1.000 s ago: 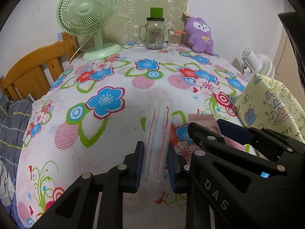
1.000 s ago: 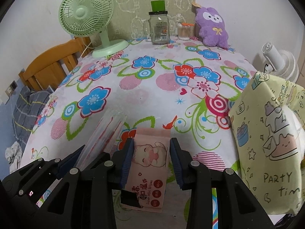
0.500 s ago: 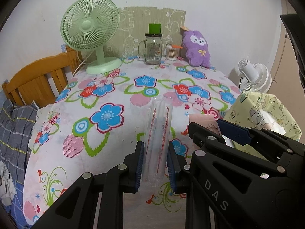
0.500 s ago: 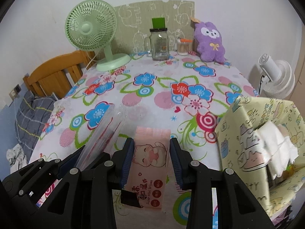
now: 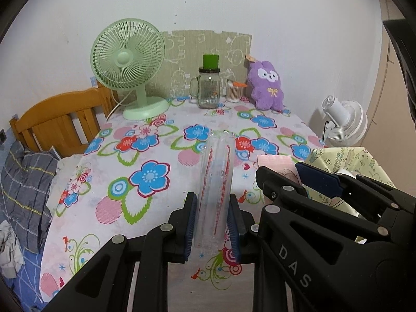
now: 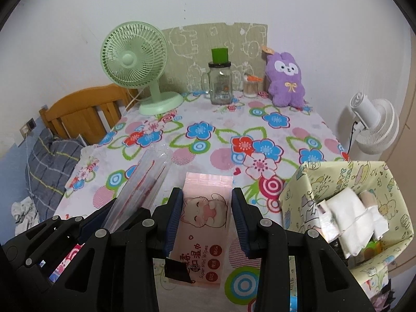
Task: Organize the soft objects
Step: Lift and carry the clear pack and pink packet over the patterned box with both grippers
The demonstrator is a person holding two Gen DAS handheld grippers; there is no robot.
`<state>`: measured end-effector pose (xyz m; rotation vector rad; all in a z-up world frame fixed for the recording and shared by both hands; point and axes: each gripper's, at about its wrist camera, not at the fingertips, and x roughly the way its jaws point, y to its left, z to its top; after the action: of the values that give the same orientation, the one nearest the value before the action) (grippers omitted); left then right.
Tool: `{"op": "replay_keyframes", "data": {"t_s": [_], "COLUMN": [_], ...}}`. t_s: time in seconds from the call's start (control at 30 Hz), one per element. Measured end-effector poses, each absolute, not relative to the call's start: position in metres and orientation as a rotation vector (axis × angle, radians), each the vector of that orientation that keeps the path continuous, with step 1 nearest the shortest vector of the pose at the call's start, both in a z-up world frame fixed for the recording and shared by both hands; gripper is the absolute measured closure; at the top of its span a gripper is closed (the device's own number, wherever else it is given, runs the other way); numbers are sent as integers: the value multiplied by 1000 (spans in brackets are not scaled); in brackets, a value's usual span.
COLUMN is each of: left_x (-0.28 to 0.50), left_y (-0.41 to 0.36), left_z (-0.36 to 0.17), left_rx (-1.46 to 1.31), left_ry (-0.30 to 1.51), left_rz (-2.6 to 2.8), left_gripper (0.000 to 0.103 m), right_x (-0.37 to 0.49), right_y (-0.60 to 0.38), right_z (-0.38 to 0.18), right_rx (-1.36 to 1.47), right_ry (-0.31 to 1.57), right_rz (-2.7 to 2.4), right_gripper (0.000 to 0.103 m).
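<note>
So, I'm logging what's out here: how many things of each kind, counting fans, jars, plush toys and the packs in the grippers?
Fans: 2, green fan and white fan
Jars: 2, glass mug jar and cotton swab jar
Plush toys: 1, purple plush
Held packs: 2, clear pack and pink wipes pack
Total: 7

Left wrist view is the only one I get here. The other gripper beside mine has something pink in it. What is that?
Observer: A pink wipes pack, printed with a cartoon face, clamped between the right gripper pads.
Operator: And the yellow patterned thing on my right edge?
Observer: An open box. Inside lie white folded tissues and a cardboard roll.
Operator: Does my clear packet show from there?
Observer: Yes, the clear packet slants up from the left gripper, above the flowered tablecloth.
</note>
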<state>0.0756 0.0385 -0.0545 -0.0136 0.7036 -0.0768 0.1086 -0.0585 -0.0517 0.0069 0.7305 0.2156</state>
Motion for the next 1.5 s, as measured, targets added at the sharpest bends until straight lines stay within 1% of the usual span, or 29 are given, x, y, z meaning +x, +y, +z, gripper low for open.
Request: {"op": "replay_keyframes", "data": {"t_s": [0.37, 1.5], "left_x": [67, 72], "left_y": [24, -47], "left_z": [-36, -20], "left_rx": [-9, 12], "left_ry": [660, 613], "left_rz": [-71, -167], "left_gripper": [81, 81], "right_x": [100, 98], "right_y": [-72, -142], "right_z": [-30, -9], "right_rx": [4, 9], "right_ry": [685, 635], "right_rz": [228, 143], "right_gripper": [62, 62]}}
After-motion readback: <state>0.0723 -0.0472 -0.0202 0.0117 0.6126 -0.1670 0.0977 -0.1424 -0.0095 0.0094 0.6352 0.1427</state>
